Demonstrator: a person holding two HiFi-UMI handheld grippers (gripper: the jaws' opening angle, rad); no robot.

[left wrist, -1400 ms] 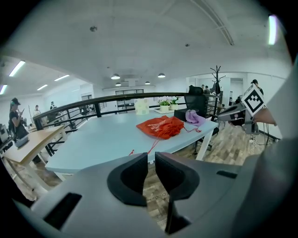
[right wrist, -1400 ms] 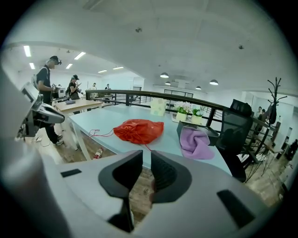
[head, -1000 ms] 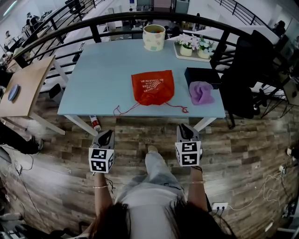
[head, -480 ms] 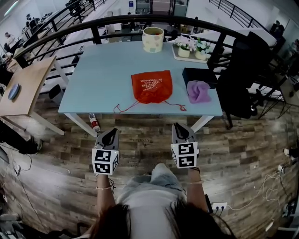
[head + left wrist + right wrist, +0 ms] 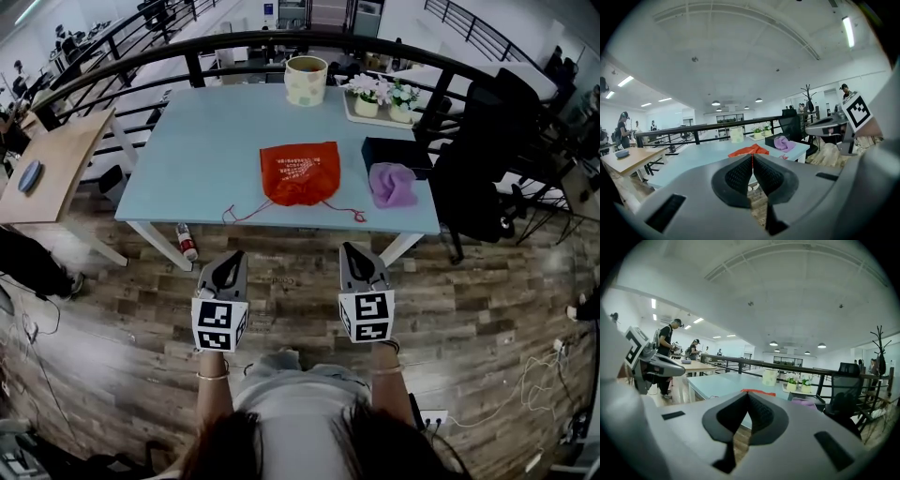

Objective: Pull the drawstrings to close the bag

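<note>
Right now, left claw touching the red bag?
Apart. Head view: left claw hangs over the floor, short of the table; red bag lies on it.

Left gripper (image 5: 232,256), right gripper (image 5: 352,250): grey shells, black ribbed pads (image 5: 738,176), black-and-white marker cubes (image 5: 219,324). Wearer: grey top (image 5: 295,412), thin bracelets (image 5: 212,377), possibly pale trousers.

Your head camera looks steeply down on the blue table (image 5: 216,141) from well back. Cameras on your left gripper (image 5: 231,260) and right gripper (image 5: 353,253) look low, nearly level, toward it. All three views share the red bag (image 5: 300,173).
</note>
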